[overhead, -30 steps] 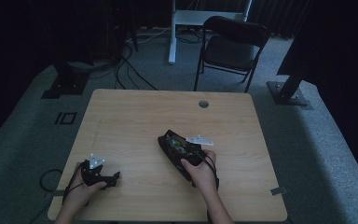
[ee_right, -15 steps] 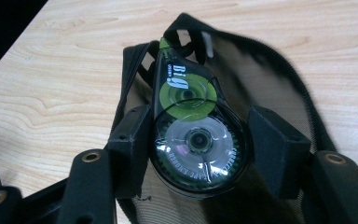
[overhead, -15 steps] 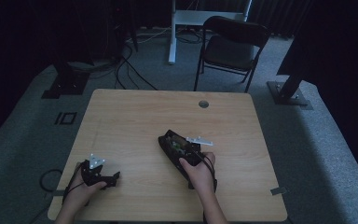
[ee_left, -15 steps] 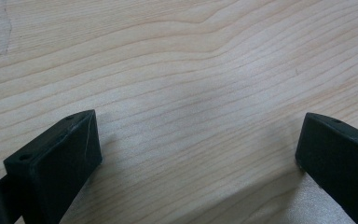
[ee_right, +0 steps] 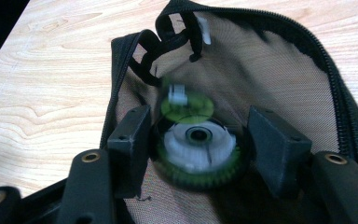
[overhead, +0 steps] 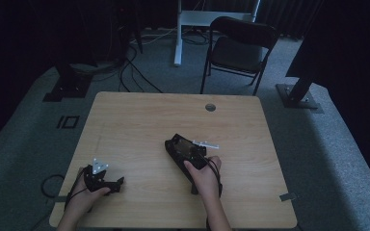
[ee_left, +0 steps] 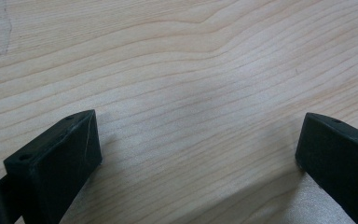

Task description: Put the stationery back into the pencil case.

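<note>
A black mesh zip pouch lies open on the wooden table, right of the middle, with its zipper edge spread wide. Inside it sits a round green and white reel, blurred in the right gripper view. My right gripper reaches into the pouch and its two jaws press on the reel's sides. In the high view the right gripper lies low over the pouch. My left gripper rests near the table's front left, jaws wide apart over bare wood, holding nothing.
A round cable hole is set in the table's far edge. Behind the table stand a dark folding chair and a white stand. Cables run over the grey carpet at the back left.
</note>
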